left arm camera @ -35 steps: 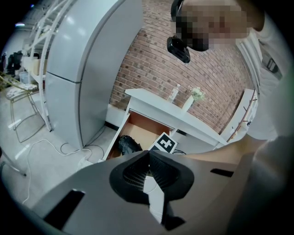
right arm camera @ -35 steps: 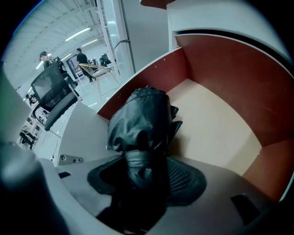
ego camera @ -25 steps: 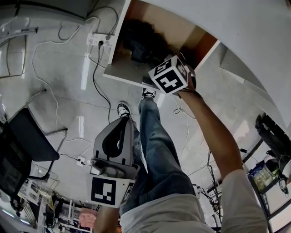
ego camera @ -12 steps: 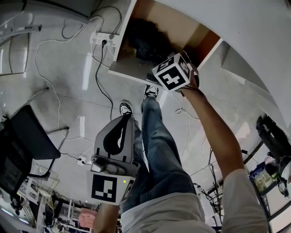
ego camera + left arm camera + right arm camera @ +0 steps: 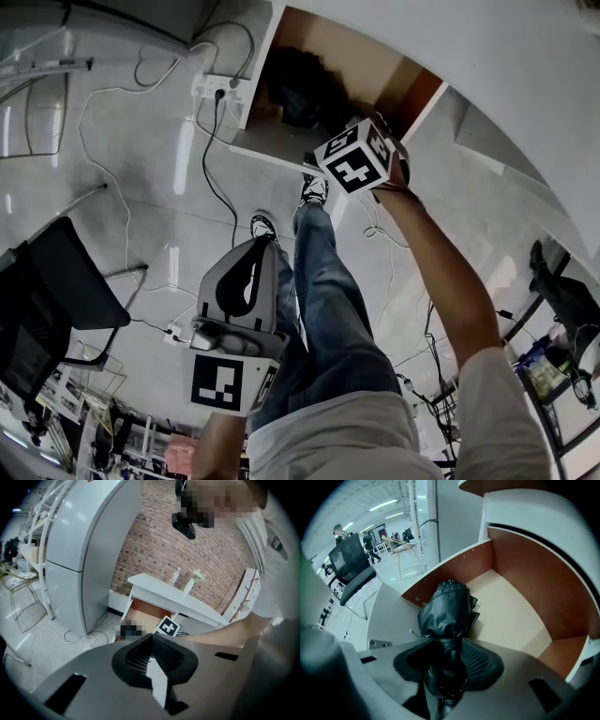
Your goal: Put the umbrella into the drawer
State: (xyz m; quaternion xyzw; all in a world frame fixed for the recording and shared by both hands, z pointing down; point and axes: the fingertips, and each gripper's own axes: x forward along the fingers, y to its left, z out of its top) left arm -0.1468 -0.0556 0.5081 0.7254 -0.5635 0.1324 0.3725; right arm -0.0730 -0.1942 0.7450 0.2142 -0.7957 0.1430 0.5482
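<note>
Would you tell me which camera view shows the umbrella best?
The right gripper view: the folded black umbrella fills its centre, reaching into the open drawer. The head view shows only a dark shape in the drawer; the left gripper view shows nothing clear of it.

The black folded umbrella (image 5: 445,611) lies lengthwise in the open drawer (image 5: 525,573), close to its left wall, with its narrow end pointing back at me. I think its crumpled fabric rests on the pale drawer floor.
</note>
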